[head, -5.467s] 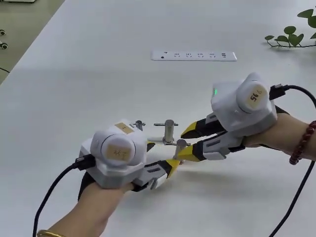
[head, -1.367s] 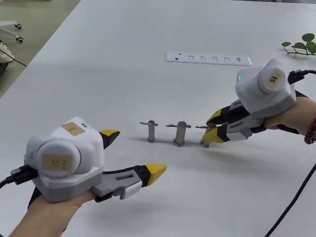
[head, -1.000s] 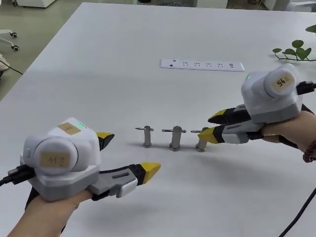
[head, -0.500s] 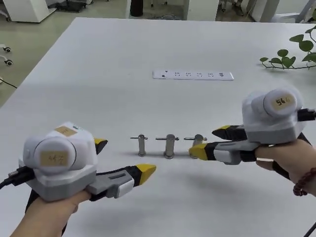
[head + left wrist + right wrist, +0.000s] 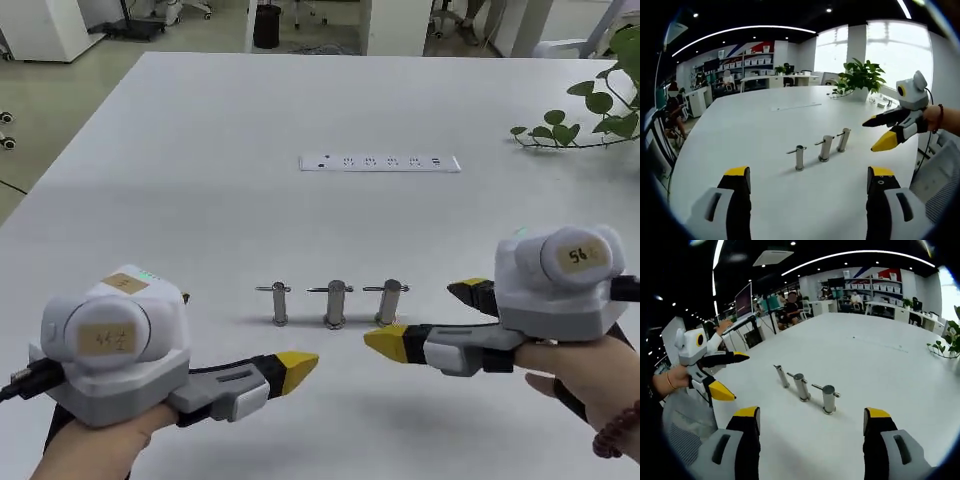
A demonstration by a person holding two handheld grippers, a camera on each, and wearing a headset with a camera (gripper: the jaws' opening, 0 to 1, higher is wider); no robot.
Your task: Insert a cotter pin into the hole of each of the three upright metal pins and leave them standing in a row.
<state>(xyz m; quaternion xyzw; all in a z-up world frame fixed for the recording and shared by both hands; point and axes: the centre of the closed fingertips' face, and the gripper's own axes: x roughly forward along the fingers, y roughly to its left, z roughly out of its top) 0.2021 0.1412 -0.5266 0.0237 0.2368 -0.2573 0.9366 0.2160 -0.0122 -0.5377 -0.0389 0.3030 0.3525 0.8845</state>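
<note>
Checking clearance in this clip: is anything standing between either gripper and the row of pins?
Nothing visible. The left gripper and right gripper are both open and apart from the three metal pins, with bare table between each gripper and the row.

Silver metal pins (image 5: 335, 303), with cotter pins (image 5: 316, 290) seemingly silver too (white table (image 5: 200, 150) beneath).
</note>
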